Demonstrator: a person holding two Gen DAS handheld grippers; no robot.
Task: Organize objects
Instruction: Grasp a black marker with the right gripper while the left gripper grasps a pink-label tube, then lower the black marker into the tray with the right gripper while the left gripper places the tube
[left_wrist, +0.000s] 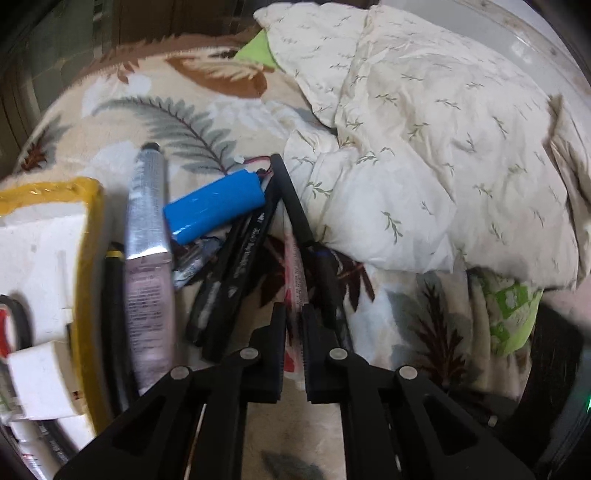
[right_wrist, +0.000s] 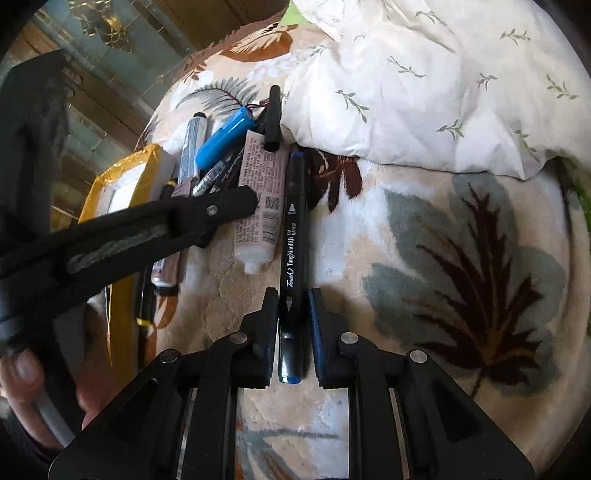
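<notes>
A leaf-print blanket (right_wrist: 461, 258) covers the bed, a white quilt (right_wrist: 424, 74) bunched behind. The right gripper (right_wrist: 293, 295) clenches a black art marker (right_wrist: 293, 229) lying on the blanket; the left gripper (left_wrist: 294, 308) pinches a pink tube (right_wrist: 258, 206) – beside it, a blue battery pack (left_wrist: 214, 208).

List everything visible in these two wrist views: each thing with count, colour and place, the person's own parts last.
Art marker: one, black with blue end, between the right gripper's fingers.
Tube: one, pale pink, left of the marker, pinched by the left gripper.
Battery pack: one, blue, among the pile.
Silver tube: one, silver and pink, beside the box.
Box: one, white with yellow tape, far left.
Blanket: one, cream with leaf print, under everything.
Quilt: one, white with small sprigs, behind.
Left gripper: black, shut on tube.
Right gripper: black, closed on marker.
Hand: one, lower left edge.
</notes>
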